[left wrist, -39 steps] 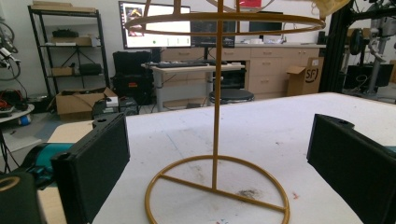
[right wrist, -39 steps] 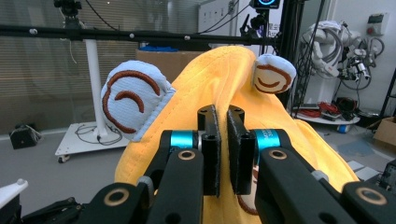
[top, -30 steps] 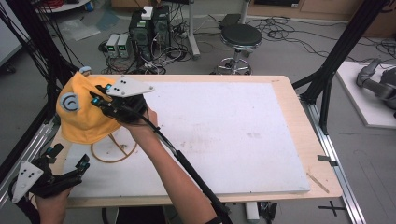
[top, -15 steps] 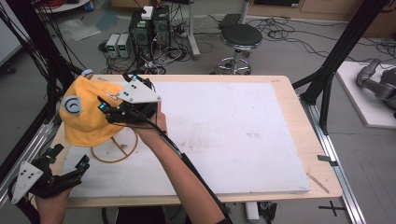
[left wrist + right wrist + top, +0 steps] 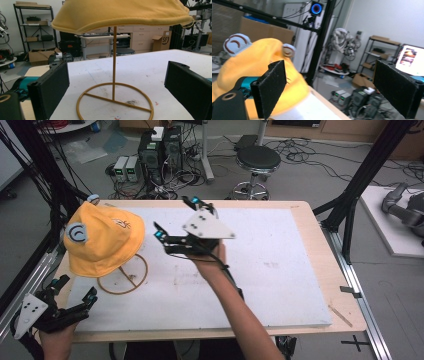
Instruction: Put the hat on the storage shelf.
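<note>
A yellow bucket hat [image 5: 102, 240] with a pale blue round eye patch sits on top of a thin gold wire stand [image 5: 122, 275] at the table's left. My right gripper [image 5: 175, 217] hangs open above the table's middle, to the right of the hat and apart from it. In the right gripper view the hat [image 5: 249, 65] lies beyond the left jaw, with nothing between the jaws. My left gripper [image 5: 77, 287] rests open near the front left corner. It faces the stand's pole [image 5: 114, 62] and ring base, under the hat's brim [image 5: 120, 11].
A white board [image 5: 280, 270] covers most of the wooden table [image 5: 320, 235]. Black frame posts [image 5: 362, 180] rise at the table's right and left edges. A stool [image 5: 257, 160] and computer boxes [image 5: 160, 145] stand on the floor behind the table.
My right gripper has come away from the hat's rim and moved right and up, now open. The hat stays on the stand. The left gripper has not moved.
</note>
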